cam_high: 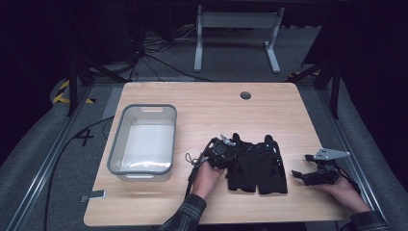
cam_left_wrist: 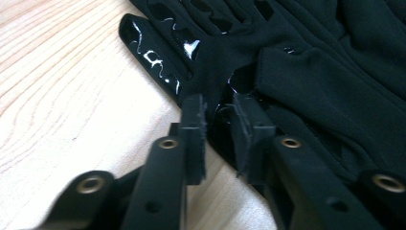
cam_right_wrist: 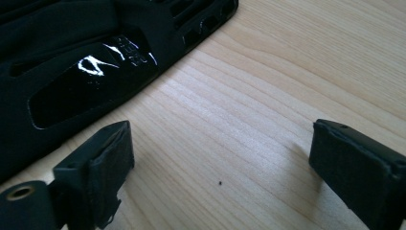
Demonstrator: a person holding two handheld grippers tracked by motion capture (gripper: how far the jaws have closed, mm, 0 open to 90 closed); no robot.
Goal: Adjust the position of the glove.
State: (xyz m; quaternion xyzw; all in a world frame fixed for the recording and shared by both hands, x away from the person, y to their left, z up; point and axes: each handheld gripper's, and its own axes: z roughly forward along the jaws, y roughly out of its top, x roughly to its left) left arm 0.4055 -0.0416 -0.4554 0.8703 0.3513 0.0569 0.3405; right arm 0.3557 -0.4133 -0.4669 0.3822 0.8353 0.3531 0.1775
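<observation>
Two black gloves lie side by side on the wooden table [cam_high: 216, 110], a left glove [cam_high: 240, 167] and a right glove [cam_high: 271, 166]. They have glossy patches and cut-out slots [cam_left_wrist: 158, 52] [cam_right_wrist: 91, 76]. My left gripper [cam_high: 231, 153] [cam_left_wrist: 218, 120] is low at the left glove's edge. Its jaws stand a narrow gap apart with the glove's dark edge between them, and I see no pad pressing on it. My right gripper [cam_high: 302, 166] [cam_right_wrist: 222, 143] rests to the right of the gloves, wide open over bare wood.
A grey plastic bin [cam_high: 115, 144] with nothing visible in it stands on the left half of the table. A round cable hole [cam_high: 246, 95] sits near the far edge. A small grey piece [cam_high: 94, 196] lies at the front left corner. The person's forearms come in along the near edge.
</observation>
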